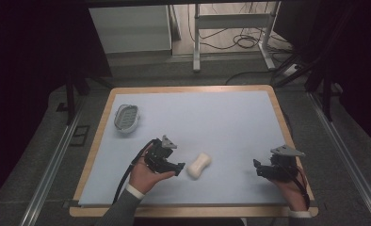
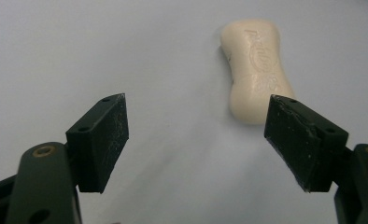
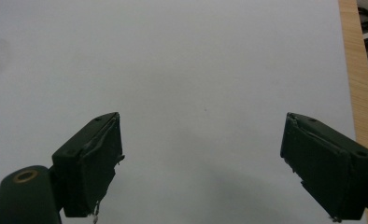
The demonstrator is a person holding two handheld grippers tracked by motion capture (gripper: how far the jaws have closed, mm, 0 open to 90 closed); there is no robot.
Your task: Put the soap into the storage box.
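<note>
A cream bar of soap (image 1: 199,165) lies on the pale blue mat, near the front middle. My left gripper (image 1: 179,169) is just left of it, open, with nothing between its jaws. In the left gripper view the soap (image 2: 256,70) lies ahead and to the right, its near end just beyond the right jaw's tip, and the left gripper (image 2: 196,135) stands wide. My right gripper (image 1: 258,168) rests open near the mat's front right, well apart from the soap. The right gripper (image 3: 201,154) has only bare mat between its jaws.
A grey and white soap dish (image 1: 126,117) sits at the mat's left, behind the left hand. The mat (image 1: 212,117) lies on a wooden-edged table (image 1: 280,110). The wooden edge (image 3: 359,93) runs close to the right gripper's right side.
</note>
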